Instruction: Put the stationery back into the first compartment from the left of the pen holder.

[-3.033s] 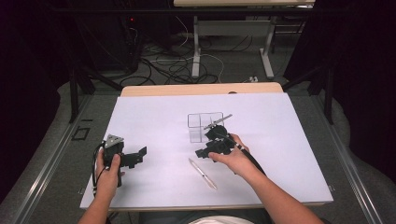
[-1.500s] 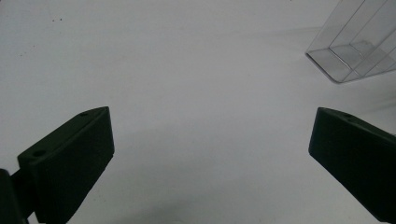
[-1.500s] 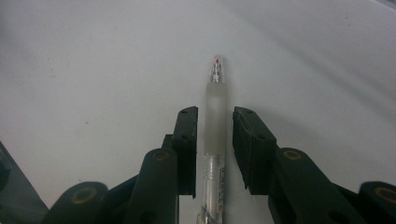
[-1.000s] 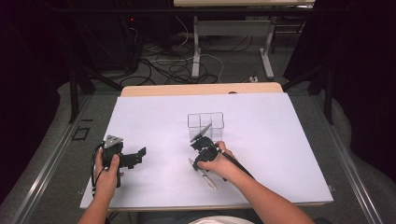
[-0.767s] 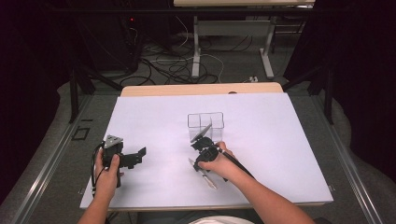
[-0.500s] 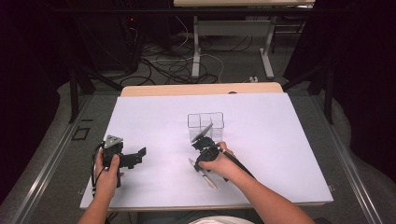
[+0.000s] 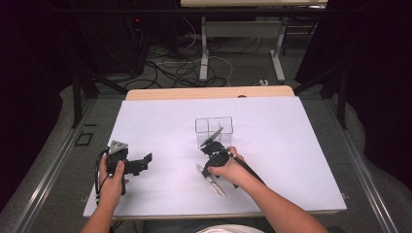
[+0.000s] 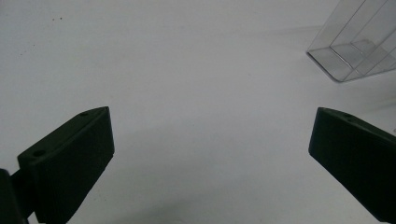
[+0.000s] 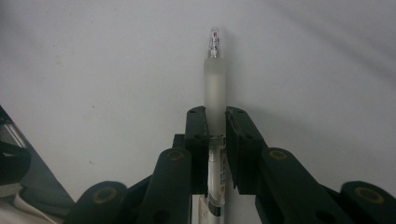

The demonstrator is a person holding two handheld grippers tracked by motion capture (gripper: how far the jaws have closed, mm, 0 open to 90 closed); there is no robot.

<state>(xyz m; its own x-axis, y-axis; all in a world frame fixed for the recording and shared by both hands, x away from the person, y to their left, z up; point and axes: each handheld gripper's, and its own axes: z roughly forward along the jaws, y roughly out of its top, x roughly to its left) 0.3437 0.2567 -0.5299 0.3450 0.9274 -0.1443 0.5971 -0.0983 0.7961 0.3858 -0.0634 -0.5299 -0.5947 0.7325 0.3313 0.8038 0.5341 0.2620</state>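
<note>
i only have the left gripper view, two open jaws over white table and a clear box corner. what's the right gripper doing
Observer: The right gripper is shut on a clear pen, jaws pinching its frosted grip.
Operator: is the pen lifted or flat
Observer: In the high view the pen lies low along the white table, on the near side of the right hand; I cannot tell whether it touches.
Operator: anything in the box yet
Observer: The clear box holds a dark pen-like item leaning out of its near compartment.
</note>
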